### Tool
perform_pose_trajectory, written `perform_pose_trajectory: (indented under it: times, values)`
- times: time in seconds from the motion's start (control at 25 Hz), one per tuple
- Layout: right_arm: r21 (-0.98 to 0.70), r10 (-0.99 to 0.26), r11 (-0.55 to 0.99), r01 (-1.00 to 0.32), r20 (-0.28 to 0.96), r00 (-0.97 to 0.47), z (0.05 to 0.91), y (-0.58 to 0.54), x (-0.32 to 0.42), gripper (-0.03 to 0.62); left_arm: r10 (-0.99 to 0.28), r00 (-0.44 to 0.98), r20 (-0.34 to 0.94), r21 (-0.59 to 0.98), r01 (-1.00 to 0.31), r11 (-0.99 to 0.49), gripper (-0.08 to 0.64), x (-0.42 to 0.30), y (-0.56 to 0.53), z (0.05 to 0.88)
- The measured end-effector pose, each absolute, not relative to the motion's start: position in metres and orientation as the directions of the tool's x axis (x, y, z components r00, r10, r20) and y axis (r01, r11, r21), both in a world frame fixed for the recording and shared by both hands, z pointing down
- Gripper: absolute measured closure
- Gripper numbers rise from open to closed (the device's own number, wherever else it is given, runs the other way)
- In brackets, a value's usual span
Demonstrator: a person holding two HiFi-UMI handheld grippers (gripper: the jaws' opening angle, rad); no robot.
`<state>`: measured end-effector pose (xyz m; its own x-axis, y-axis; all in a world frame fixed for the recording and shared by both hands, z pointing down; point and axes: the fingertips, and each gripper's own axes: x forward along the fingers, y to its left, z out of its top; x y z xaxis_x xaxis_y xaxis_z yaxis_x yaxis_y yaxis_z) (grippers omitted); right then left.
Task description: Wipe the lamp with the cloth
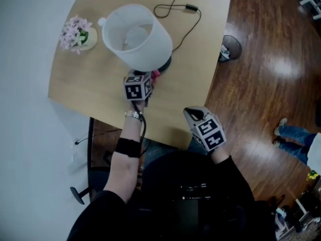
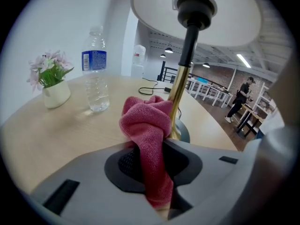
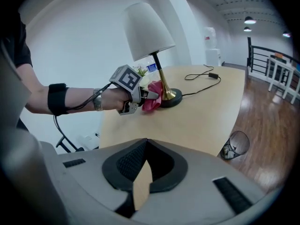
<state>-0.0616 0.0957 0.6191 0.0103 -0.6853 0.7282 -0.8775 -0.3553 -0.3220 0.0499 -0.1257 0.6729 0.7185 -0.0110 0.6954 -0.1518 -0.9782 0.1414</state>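
The lamp has a white shade [image 1: 138,36], a brass stem [image 2: 180,93] and a dark round base [image 3: 169,99], and stands on the wooden table [image 1: 95,84]. My left gripper [image 2: 154,172] is shut on a pink cloth [image 2: 147,123], and the bunched cloth sits against the lower stem just above the base. In the head view the left gripper [image 1: 149,79] reaches under the shade, where a bit of cloth [image 1: 156,74] shows. My right gripper [image 1: 190,113] hovers over the table's near edge, shut and empty, apart from the lamp. The right gripper view shows its jaws [image 3: 140,186] closed on nothing.
A water bottle [image 2: 96,71] and a small pot of pink flowers [image 1: 76,34] stand on the table left of the lamp. The lamp's black cable [image 1: 175,6] runs over the far tabletop. A wire bin [image 1: 230,48] stands on the wood floor to the right. A person [image 1: 296,137] stands farther right.
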Motion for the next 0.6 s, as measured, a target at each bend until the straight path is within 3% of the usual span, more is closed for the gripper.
perform_pose_trajectory:
  times: [0.28, 0.6]
  values:
    - [-0.294, -0.627, -0.566, -0.770, 0.760, 0.171, 0.622, 0.044, -0.079, 0.588, 0.228, 0.693, 0.684, 0.214, 0.109, -0.971, 0.462, 0.056, -0.082, 0.673]
    - [-0.231, -0.559, -0.668, -0.708, 0.783, 0.272, 0.605, -0.004, -0.111, 0.588, 0.469, 0.610, 0.639, 0.195, 0.461, -0.866, 0.462, 0.054, -0.052, 0.669]
